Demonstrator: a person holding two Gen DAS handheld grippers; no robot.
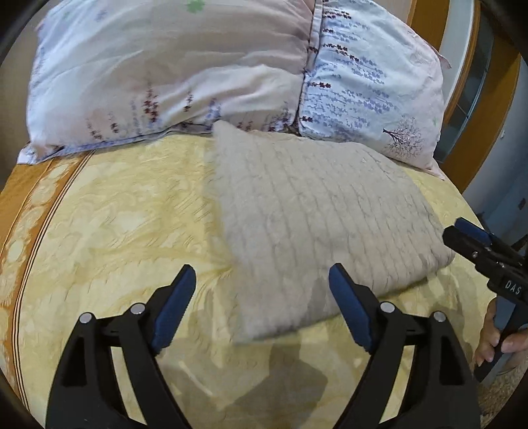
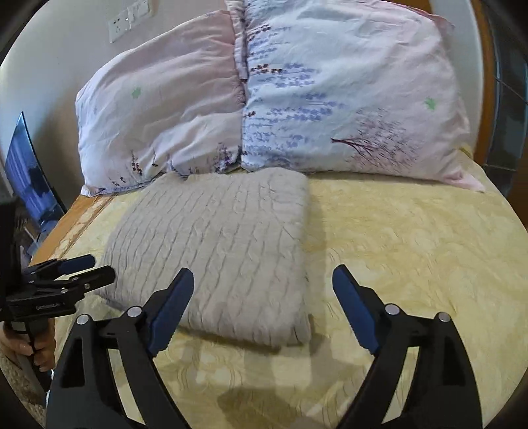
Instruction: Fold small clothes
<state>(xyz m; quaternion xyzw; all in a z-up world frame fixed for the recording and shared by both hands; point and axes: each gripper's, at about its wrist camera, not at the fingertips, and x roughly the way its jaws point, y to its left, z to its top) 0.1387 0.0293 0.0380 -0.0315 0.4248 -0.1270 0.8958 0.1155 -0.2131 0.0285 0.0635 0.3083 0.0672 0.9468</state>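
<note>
A grey knitted garment [image 1: 316, 224] lies folded into a thick rectangle on the yellow bedspread [image 1: 125, 231]; it also shows in the right wrist view [image 2: 224, 250]. My left gripper [image 1: 262, 280] is open and empty, hovering over the garment's near left corner. My right gripper [image 2: 263, 280] is open and empty, above the garment's near right edge. The right gripper shows at the right edge of the left wrist view [image 1: 468, 237]. The left gripper shows at the left edge of the right wrist view [image 2: 89, 267].
Two floral pillows [image 1: 184, 66] [image 1: 369, 89] lean at the head of the bed, just behind the garment. The bed's orange border [image 1: 19, 198] runs along the left. A wall socket [image 2: 128, 19] and a dark screen [image 2: 29, 178] are at the left.
</note>
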